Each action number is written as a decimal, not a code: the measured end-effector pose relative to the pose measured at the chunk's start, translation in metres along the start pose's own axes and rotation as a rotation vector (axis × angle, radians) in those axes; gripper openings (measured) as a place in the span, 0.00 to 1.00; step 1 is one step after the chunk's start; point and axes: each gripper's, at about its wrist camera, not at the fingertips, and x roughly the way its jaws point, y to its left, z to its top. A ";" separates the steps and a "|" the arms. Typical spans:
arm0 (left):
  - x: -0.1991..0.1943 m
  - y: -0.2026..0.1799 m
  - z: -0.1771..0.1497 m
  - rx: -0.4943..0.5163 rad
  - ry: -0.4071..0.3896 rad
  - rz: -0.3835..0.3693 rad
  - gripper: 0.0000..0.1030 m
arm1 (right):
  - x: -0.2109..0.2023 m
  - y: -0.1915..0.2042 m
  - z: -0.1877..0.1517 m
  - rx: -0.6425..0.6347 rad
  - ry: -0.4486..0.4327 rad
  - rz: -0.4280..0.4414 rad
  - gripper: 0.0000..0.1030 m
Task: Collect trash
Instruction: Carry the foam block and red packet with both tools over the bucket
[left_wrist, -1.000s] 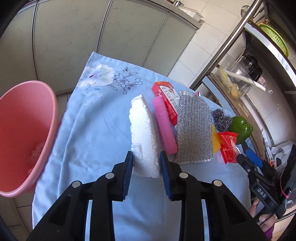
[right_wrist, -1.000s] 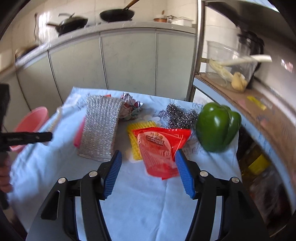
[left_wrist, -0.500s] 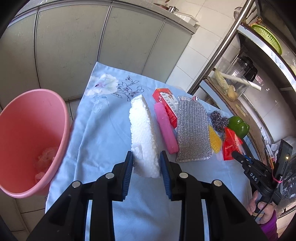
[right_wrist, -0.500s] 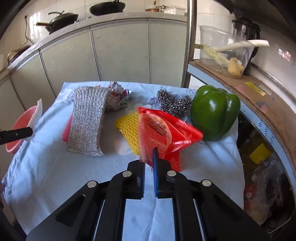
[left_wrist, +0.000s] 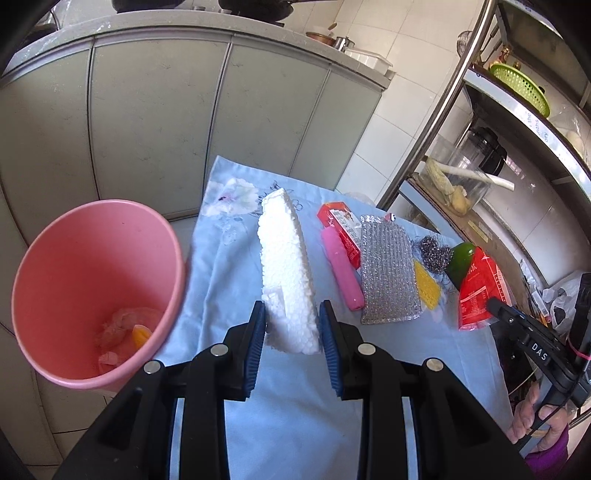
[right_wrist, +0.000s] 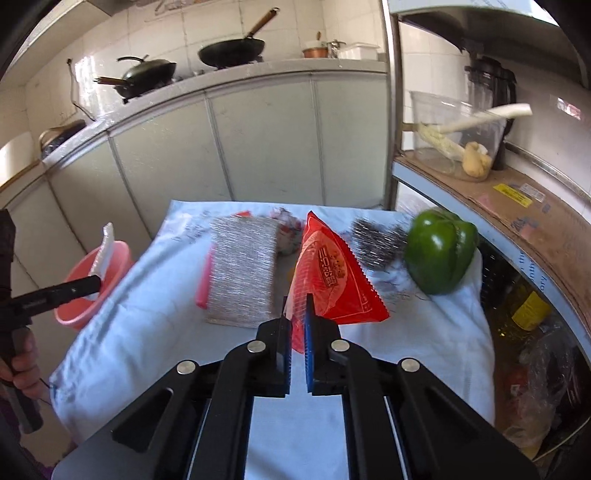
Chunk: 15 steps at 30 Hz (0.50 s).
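Your left gripper (left_wrist: 291, 332) has its pads clamped on the near end of the white foam slab (left_wrist: 286, 273), the slab lifted above the blue cloth (left_wrist: 229, 266). Your right gripper (right_wrist: 297, 325) is pinched tight on the corner of the red packet (right_wrist: 334, 275), which stands up off the cloth. Just left, below the table edge, sits the pink bin (left_wrist: 92, 288) with scraps inside. Farther back lie the silver scrubbing pad (right_wrist: 242, 273), steel wool (right_wrist: 376, 242) and green pepper (right_wrist: 439, 251).
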 end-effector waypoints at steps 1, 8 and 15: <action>-0.004 0.002 0.000 0.000 -0.007 0.006 0.28 | -0.002 0.007 0.002 -0.006 -0.004 0.016 0.06; -0.027 0.023 -0.005 -0.004 -0.049 0.055 0.28 | -0.003 0.065 0.016 -0.064 -0.014 0.140 0.06; -0.053 0.056 -0.011 -0.014 -0.098 0.143 0.28 | 0.005 0.135 0.032 -0.154 -0.031 0.253 0.06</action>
